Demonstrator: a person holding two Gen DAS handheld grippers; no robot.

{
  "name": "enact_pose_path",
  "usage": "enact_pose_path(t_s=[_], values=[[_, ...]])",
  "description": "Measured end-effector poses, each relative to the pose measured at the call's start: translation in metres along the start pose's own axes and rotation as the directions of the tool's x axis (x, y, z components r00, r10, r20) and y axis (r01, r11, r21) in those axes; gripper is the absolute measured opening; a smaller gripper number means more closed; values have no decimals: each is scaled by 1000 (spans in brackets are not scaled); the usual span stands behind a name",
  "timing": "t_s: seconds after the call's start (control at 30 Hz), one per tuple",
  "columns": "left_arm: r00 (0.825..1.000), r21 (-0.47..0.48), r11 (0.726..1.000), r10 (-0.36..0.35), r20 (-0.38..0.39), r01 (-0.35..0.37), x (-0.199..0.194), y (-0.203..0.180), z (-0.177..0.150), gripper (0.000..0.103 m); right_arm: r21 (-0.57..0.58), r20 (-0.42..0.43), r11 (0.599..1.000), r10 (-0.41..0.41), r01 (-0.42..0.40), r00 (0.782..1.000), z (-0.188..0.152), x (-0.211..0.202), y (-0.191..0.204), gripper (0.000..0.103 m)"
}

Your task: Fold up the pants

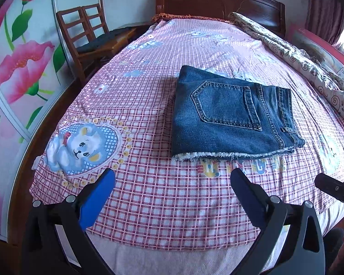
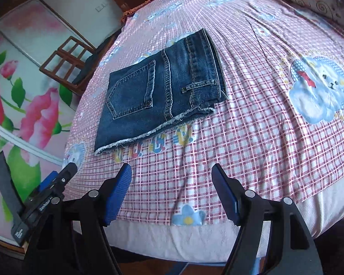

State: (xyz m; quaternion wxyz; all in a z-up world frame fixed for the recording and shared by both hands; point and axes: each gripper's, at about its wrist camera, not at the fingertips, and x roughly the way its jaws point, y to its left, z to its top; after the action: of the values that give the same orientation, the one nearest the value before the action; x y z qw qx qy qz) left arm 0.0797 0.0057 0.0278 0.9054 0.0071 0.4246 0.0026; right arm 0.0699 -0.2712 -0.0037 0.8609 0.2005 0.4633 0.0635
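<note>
Blue jeans [image 1: 231, 114] lie folded into a compact rectangle on the pink checked bed sheet [image 1: 153, 197], back pocket up, frayed hem toward me. They also show in the right wrist view [image 2: 162, 89]. My left gripper [image 1: 172, 178] is open and empty, hovering over the sheet in front of the jeans. My right gripper [image 2: 172, 171] is open and empty, also short of the jeans' frayed edge. The left gripper's body [image 2: 48, 190] shows at the lower left of the right wrist view.
A rolled floral quilt [image 1: 298, 57] lies along the bed's right side. A wooden headboard [image 1: 217, 2] is at the far end. Wooden chairs [image 1: 84, 36] stand left of the bed beside a flowered wardrobe door [image 1: 18, 68].
</note>
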Motion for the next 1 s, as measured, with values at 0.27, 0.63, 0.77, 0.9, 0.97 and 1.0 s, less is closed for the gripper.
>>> enact_pose_path(t_s=[0.27,0.63,0.77,0.9,0.97,1.0], values=[[952,45,997,42,302,-59,-50,-16,-2,101,-258,463,945,-64,203,884,-13,-50,56,71],[839,61,995,33,543,-79,-83,-16,-16,101,-265,559,937,-42,226,828,-27,-73,61,71],[839,50,995,44,543,-84,-81,-15,-24,101,-258,562,939,-47,229,826,-32,-74,57,71],[834,24,997,47,549,-72,-82,-14,-25,101,-249,569,939,-58,239,820,-31,-76,56,71],[832,17,997,49,553,-70,-84,-14,-24,101,-261,582,930,-63,260,811,-33,-77,58,71],[827,19,998,42,561,-64,-86,-13,-25,101,-276,591,924,-55,265,805,-35,-78,59,71]])
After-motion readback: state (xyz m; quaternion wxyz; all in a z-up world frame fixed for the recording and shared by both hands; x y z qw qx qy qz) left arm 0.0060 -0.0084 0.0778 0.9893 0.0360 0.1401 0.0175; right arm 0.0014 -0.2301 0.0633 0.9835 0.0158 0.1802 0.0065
